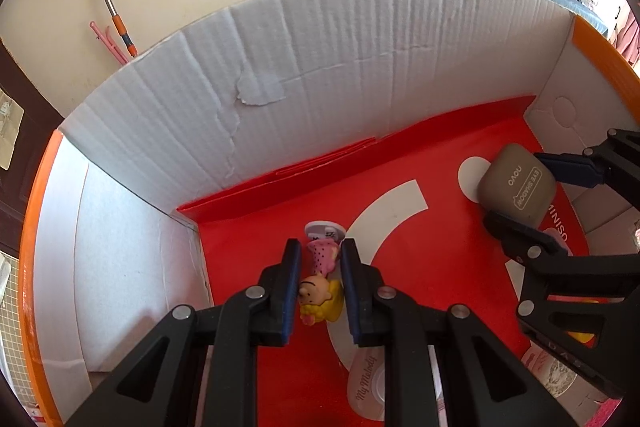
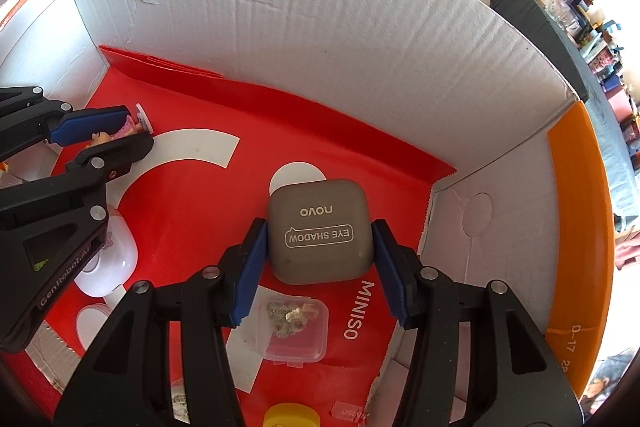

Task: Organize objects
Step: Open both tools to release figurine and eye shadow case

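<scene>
While both grippers reach into the cardboard box (image 2: 320,27), its red floor marked "MINISO" carries everything. Far left of the eye shadow case (image 2: 320,231), the left gripper (image 1: 320,283) is clamped on one cartoon figurine (image 1: 320,299) lying on the floor. Nearer, one white pod-shaped case (image 2: 108,267) reads "My Melody". Just in front of the case sits one clear plastic box (image 2: 294,329) of small trinkets. The right gripper (image 2: 318,267) grips the taupe case, printed "novo" and "EYE SHADOW", on the floor.
</scene>
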